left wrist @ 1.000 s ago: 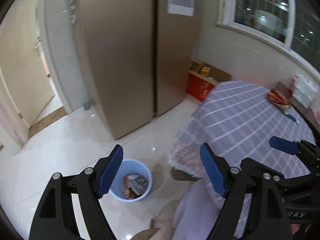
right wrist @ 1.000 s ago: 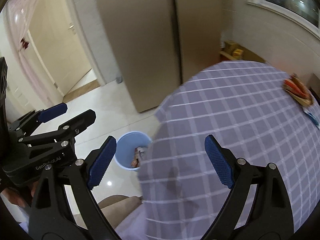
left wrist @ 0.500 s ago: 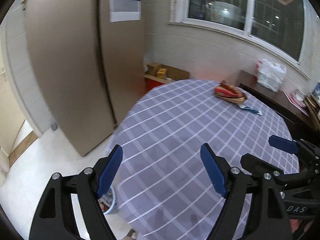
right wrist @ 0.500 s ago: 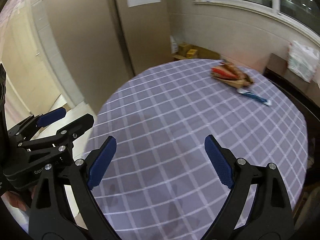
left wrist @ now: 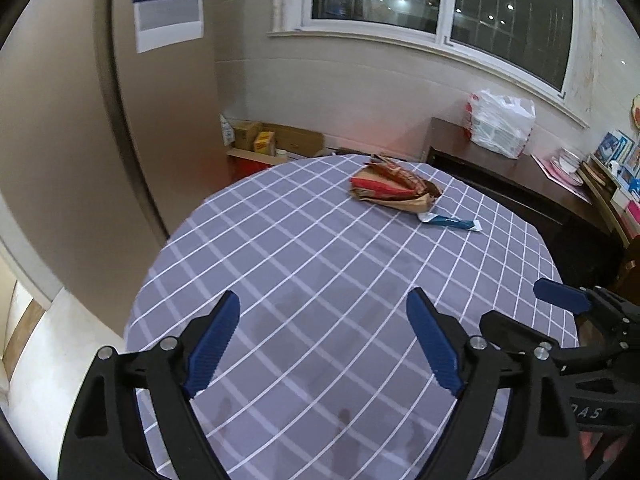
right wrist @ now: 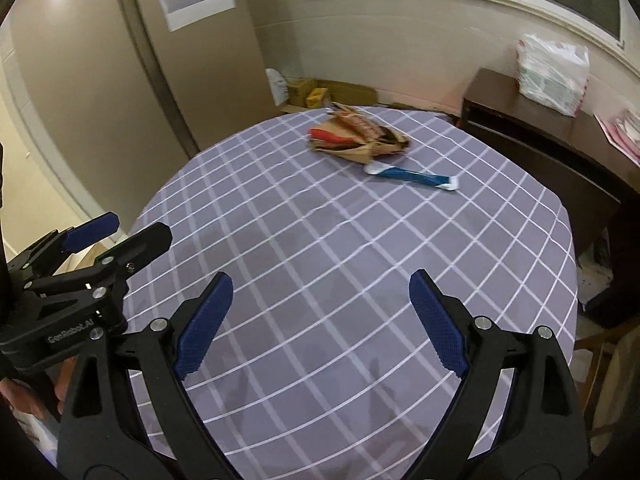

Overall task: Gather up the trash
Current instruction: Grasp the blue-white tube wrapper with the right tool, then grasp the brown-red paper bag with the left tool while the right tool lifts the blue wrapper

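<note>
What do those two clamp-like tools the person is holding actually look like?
Both the left gripper and the right gripper are matte black plastic frames with silver rivets; their jaws wear ribbed blue pads. Pale lettering marks each body, partly hidden. No cables or sleeves show.

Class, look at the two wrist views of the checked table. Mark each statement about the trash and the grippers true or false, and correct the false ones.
1. A pile of snack wrappers lies on the table. True.
2. The blue and white wrapper sits on top of that pile. False: it lies beside it on the cloth.
3. The left gripper holds a wrapper. False: its jaws are opening with nothing between them.
4. The right gripper is open and empty. True.
5. A white plastic bag rests on the dark sideboard. True.
</note>
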